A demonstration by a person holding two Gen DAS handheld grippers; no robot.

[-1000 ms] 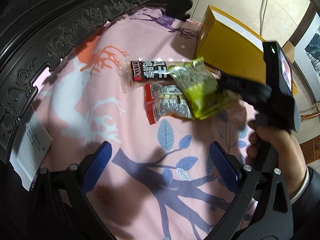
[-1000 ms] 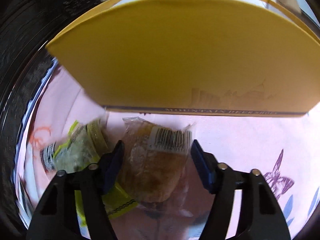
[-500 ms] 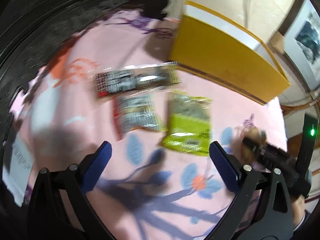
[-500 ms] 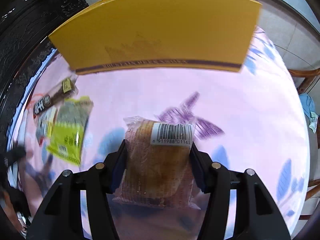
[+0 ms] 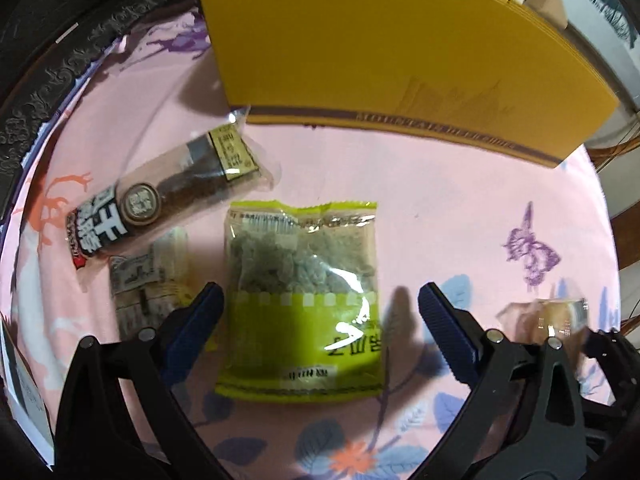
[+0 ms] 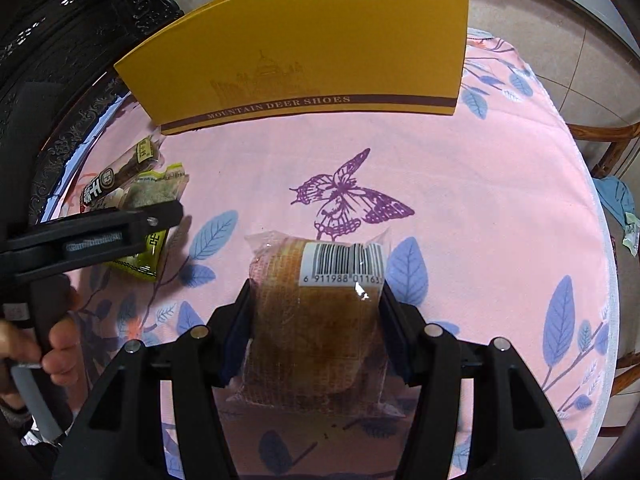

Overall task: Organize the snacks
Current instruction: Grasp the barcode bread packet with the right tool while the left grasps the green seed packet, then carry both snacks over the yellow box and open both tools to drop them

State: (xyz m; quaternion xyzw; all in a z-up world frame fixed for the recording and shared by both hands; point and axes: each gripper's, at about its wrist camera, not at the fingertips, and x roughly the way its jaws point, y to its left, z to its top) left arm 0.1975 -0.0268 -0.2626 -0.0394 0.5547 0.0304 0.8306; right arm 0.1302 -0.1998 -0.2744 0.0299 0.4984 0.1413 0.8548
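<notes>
A green snack packet (image 5: 300, 300) lies flat on the pink cloth, and my left gripper (image 5: 320, 316) hangs open just above it, one finger on each side, pads clear of it. Left of it lie a dark long packet (image 5: 160, 204) and a pale packet (image 5: 148, 288), partly under my left finger. My right gripper (image 6: 316, 320) is shut on a clear-wrapped brown bread packet (image 6: 320, 312) with a barcode label, held over the butterfly print. In the right wrist view the left gripper (image 6: 168, 214) covers part of the green packet (image 6: 154, 192).
A yellow shoe box (image 6: 312, 56) stands on its side at the back of the table. Dark carved furniture (image 5: 60, 80) runs along the left edge. A wooden chair (image 6: 612, 148) stands off the right side. A paper sheet (image 5: 20, 380) lies at the near left.
My left gripper has swung over and come down closer to the green packet. My right gripper has carried the bread packet away from the box toward the near right, then held still.
</notes>
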